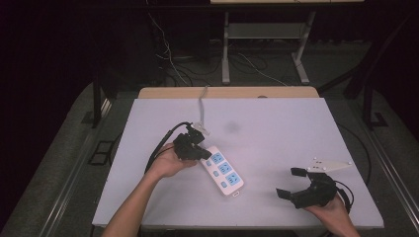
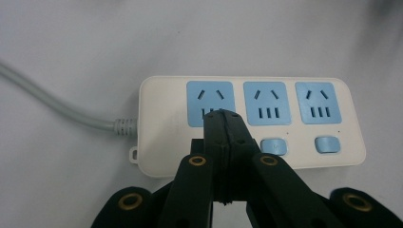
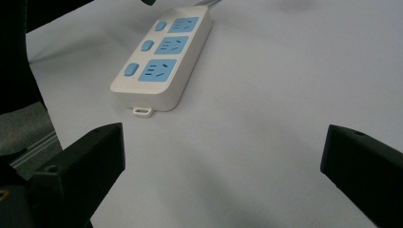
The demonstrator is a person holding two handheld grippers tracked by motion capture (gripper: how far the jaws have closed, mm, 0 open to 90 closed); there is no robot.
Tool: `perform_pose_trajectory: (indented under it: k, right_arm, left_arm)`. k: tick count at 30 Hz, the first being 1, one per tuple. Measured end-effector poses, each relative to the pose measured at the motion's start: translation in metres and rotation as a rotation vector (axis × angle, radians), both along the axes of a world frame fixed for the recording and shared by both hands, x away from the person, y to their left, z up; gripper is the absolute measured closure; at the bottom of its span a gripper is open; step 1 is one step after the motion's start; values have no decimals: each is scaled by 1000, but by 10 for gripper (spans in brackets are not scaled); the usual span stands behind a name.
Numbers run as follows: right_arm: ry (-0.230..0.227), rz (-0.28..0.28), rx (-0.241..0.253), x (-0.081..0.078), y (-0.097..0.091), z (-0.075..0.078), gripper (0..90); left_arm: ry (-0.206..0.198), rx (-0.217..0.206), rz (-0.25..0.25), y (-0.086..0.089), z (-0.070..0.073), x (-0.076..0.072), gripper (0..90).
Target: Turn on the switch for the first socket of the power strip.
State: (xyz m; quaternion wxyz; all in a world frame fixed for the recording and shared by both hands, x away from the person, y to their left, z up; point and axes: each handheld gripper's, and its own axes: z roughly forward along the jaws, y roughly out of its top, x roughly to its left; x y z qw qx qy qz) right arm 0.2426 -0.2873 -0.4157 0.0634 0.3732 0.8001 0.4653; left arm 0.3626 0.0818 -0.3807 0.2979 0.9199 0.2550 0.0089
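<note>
Power strip [image 1: 222, 170]: white, three blue sockets with blue switches, lay mid-table [image 1: 296, 128], cord [image 2: 52, 102] trailing away. Left gripper [image 2: 223, 114]: jaws together, empty, tips over the first socket's switch. Right gripper [image 1: 289, 182]: jaws apart, idle, well apart. Advice: press squarely down; avoid skidding the strip.

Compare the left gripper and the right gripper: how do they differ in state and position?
The left gripper is shut with nothing between its jaws; the right gripper is open. The left is at the power strip; the right stays apart from it. Both are black and hand-held.
</note>
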Motion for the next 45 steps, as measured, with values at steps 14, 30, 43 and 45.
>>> perform_pose_trajectory:
  k: [14, 30, 43, 45]
  right_arm:
    - [0, 0, -4, 0, -1, 0, 5]
    - [-10, -5, -7, -1, -1, 1, 5]
    - [-31, -10, 2, -4, -3, 4, 5]
    - [-30, -11, 2, -4, -3, 4, 5]
  left_arm:
    - [22, 46, -31, -8, -13, 4, 889]
    - [38, 74, -67, -10, -18, 8, 894]
    - [71, 79, -10, -12, -20, 8, 896]
    - [73, 78, -10, -12, -20, 9, 895]
